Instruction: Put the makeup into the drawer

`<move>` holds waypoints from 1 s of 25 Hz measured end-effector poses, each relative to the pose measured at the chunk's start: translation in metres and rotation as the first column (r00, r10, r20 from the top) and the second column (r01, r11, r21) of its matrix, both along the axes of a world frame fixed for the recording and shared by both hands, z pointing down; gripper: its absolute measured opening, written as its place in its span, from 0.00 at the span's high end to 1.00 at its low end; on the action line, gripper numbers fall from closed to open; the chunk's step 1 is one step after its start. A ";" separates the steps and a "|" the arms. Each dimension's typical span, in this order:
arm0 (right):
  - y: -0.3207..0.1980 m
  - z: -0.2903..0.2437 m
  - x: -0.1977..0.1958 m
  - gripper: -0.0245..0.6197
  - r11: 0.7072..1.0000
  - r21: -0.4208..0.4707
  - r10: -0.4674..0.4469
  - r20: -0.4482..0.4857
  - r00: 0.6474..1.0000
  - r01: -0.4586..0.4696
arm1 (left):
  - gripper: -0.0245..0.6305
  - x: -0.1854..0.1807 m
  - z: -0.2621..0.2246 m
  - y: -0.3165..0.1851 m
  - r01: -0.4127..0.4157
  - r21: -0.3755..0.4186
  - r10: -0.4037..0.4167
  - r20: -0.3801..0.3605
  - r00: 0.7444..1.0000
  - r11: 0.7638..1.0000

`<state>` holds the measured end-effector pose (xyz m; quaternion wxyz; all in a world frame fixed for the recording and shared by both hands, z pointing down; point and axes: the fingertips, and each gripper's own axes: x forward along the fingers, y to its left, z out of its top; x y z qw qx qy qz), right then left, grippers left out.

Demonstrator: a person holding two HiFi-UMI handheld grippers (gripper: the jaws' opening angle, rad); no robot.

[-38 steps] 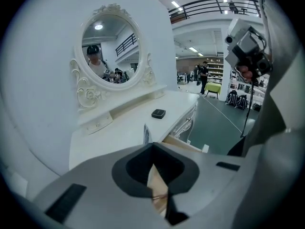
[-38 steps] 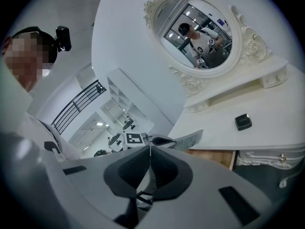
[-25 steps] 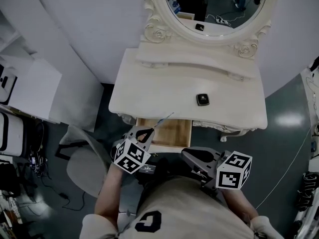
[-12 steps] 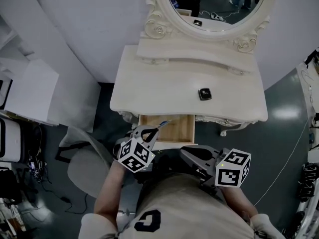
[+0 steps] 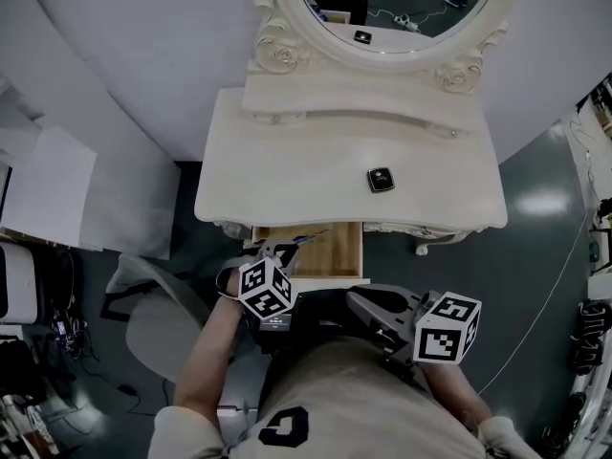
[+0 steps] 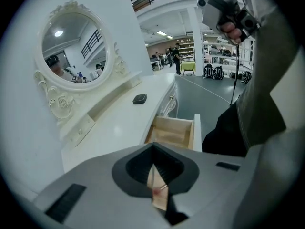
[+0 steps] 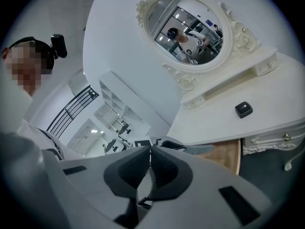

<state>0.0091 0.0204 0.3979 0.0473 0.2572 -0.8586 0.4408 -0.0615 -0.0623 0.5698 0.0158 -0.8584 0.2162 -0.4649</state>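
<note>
one thin makeup stick [image 5: 314, 234] clamped in left gripper [image 5: 283, 249], over open drawer [image 5: 340, 253]; right gripper [image 5: 355, 297] closed, empty.

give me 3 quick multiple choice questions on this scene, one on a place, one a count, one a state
1. Where is the black compact?
A on the tabletop
B in the drawer
C on the floor

2. How many drawers stand open?
A none
B one
C two

3. The left tongs are:
A wide open, empty
B shut, empty
C shut on a thin makeup item

Answers:
1 A, it lies on the white top behind the drawer.
2 B, only one wood-lined drawer is pulled out.
3 C, a thin item sits pinched between the closed jaws.
</note>
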 end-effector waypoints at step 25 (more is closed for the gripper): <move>-0.030 0.024 0.020 0.92 0.993 -0.106 -0.048 0.017 0.999 0.050 | 0.88 0.040 0.080 -0.013 -0.042 -0.021 0.045 0.160 0.986 0.999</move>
